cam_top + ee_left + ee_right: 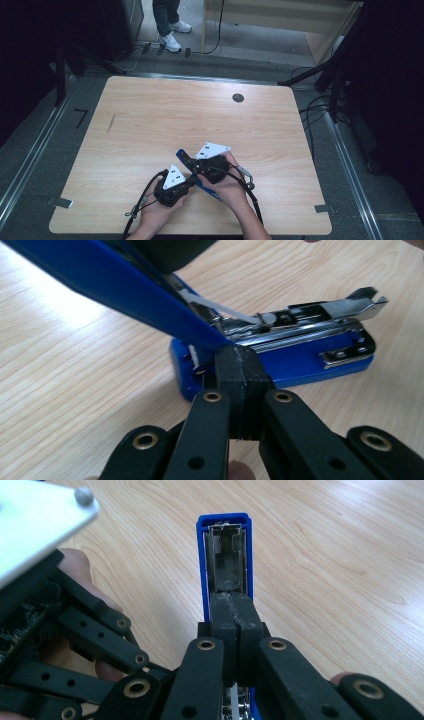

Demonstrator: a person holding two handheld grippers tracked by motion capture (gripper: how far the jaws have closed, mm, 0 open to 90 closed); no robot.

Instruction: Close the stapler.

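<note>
A blue stapler (280,365), hinged open on the bench (150,115), is pinned at its base by the closed left claw (239,385) while its raised lid is clamped in the right claw (234,630); over-rotation could strain the hinge.

Blue stapler (280,357) on table, lid swung open, metal mag exposed

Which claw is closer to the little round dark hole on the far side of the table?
Right. The right claw sits farther up the table, nearer the round hole. The left claw is lower down, closer to the person's edge. Both meet at the blue stapler.
</note>
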